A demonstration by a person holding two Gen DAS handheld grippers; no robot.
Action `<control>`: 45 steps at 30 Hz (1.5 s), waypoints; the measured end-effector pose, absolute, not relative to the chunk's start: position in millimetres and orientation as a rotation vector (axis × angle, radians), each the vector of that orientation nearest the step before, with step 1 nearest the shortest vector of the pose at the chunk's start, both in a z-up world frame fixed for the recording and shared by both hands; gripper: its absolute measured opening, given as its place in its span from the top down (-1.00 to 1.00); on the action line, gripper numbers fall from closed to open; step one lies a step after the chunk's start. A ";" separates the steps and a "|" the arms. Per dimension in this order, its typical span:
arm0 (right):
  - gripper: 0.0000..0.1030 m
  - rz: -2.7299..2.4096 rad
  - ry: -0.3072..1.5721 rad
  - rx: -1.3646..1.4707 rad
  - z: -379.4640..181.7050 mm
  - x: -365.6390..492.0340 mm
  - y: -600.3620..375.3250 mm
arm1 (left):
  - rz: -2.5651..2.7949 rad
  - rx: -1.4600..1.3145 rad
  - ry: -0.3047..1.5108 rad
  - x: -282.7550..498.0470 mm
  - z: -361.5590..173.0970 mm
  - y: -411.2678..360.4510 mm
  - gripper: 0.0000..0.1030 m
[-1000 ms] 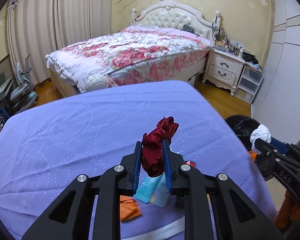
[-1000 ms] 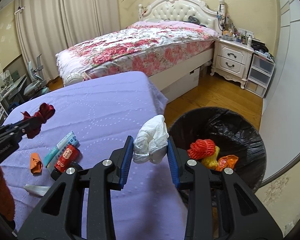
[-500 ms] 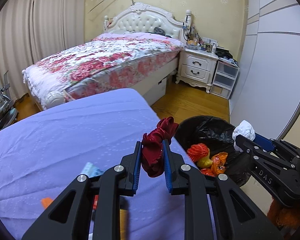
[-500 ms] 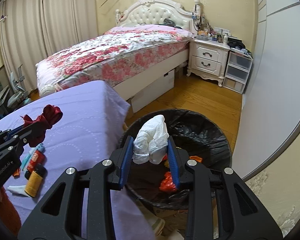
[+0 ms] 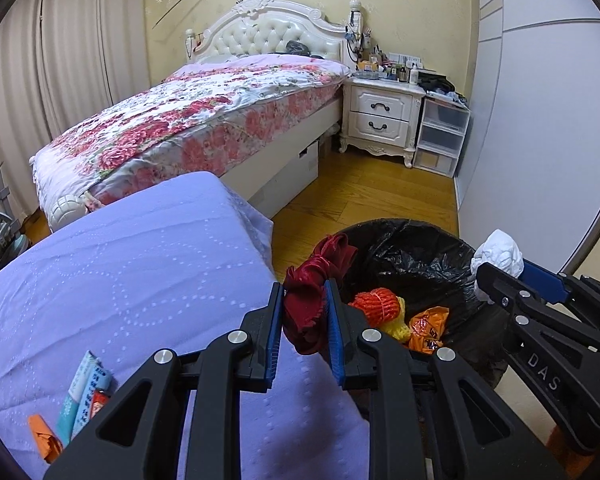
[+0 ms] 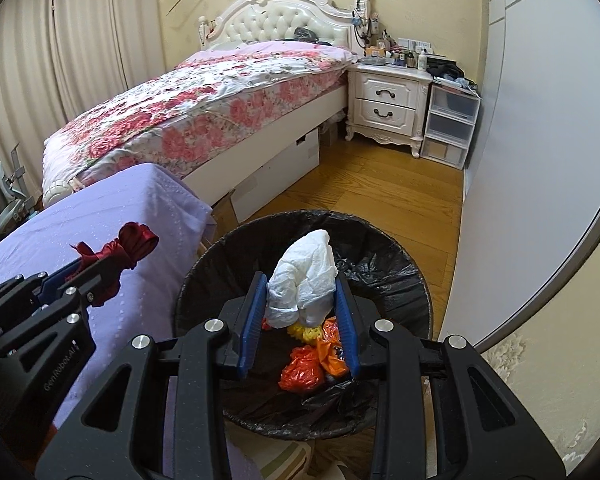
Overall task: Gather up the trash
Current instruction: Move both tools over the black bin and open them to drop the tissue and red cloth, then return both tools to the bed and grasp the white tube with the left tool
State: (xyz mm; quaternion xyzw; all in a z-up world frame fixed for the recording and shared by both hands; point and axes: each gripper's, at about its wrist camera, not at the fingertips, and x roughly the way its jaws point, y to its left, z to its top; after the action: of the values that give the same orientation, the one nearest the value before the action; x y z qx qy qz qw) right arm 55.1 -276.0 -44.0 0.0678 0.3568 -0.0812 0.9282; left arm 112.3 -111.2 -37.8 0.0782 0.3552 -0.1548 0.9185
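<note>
Drop step: right gripper [image 6: 300, 320] fingers clamp crumpled white tissue wad [image 6: 304, 276] over black-lined round trash bin [image 6: 400, 276], left gripper [image 5: 303, 328] fingers clamp dark red fabric bundle [image 5: 312, 308] at bin edge; next, likely release both over the opening.

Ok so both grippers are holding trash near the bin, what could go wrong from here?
The left gripper holds the red cloth over the purple table edge, not clearly over the bin; released now, it might miss. The white wad in the right gripper looks light and could cling to a pad.
</note>
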 end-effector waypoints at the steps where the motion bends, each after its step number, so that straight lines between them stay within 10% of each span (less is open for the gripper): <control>1: 0.36 -0.170 0.734 0.145 -45.8 56.8 -278.4 | -0.319 0.164 0.732 113.8 -38.8 -112.3 0.58; 13: 0.34 -0.190 0.762 0.179 -56.9 71.8 -294.7 | -0.325 0.212 0.764 125.4 -52.4 -131.9 0.52; 26: 0.04 -0.241 0.734 0.195 -51.6 66.7 -301.4 | -0.306 0.202 0.734 120.9 -44.3 -126.6 -0.33; 45: -0.09 -0.148 0.719 0.156 -34.0 16.4 -254.2 | -0.240 0.188 0.676 51.8 -9.9 -53.4 -0.40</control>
State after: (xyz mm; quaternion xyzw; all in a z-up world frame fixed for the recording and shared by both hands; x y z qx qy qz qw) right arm 16.4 -254.2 -34.0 0.0760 0.3513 -0.0725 0.9304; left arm 51.8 -53.4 -9.9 0.0917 0.3303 -0.1172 0.9321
